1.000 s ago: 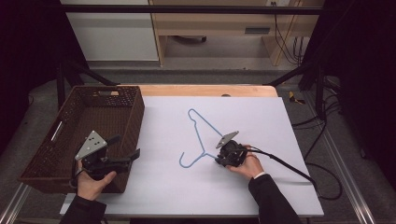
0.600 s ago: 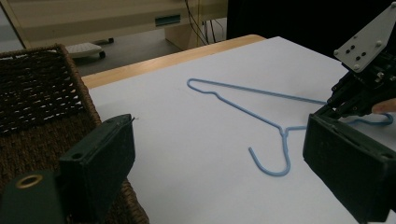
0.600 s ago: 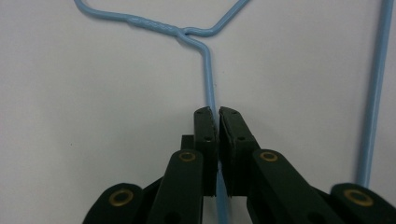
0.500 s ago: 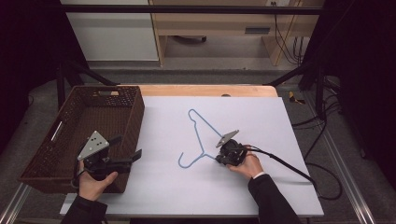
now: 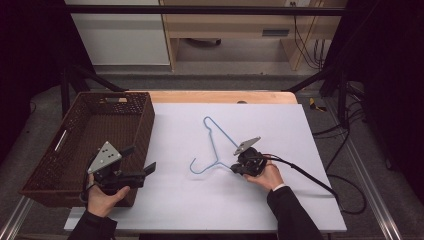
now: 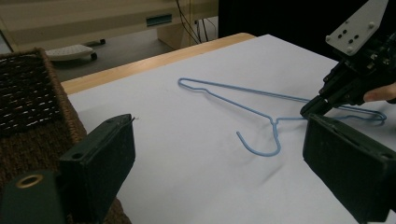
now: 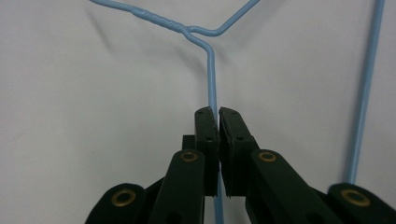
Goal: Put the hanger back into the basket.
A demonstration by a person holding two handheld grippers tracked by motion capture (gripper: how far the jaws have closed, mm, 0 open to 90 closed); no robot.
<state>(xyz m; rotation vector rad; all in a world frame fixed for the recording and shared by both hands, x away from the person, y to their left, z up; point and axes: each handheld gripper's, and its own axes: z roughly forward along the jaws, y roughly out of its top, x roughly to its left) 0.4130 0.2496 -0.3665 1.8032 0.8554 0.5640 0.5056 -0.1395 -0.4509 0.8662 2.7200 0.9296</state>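
Right hand-held gripper (image 5: 235,168), seen from the high view, is clenched on the blue wire hanger (image 5: 215,145), gripping the wire just beside the neck where the hook begins. The hanger lies flat on the white counter (image 5: 300,200), roughly at its middle, with the hook curling toward the person. The left hand-held gripper (image 5: 142,161) is held above the near right corner of the brown wicker basket (image 5: 60,170), its jaws spread wide and pointing toward the hanger, well apart from it. The basket sits at the counter's left edge.

From the left gripper view, the left hand-held gripper (image 6: 219,158) is released, its two black jaws far apart with the hanger (image 6: 233,100) lying on the counter (image 6: 154,121) beyond them. The right hand-held gripper (image 6: 315,106) pinches the wire at the far right, and the basket (image 6: 28,107) rises at the left.

From the right gripper view, the right hand-held gripper (image 7: 218,111) has its jaws pressed together on a straight run of the hanger (image 7: 211,70), which passes between them and leads up to the twisted neck. Another length of the wire runs along the right side.
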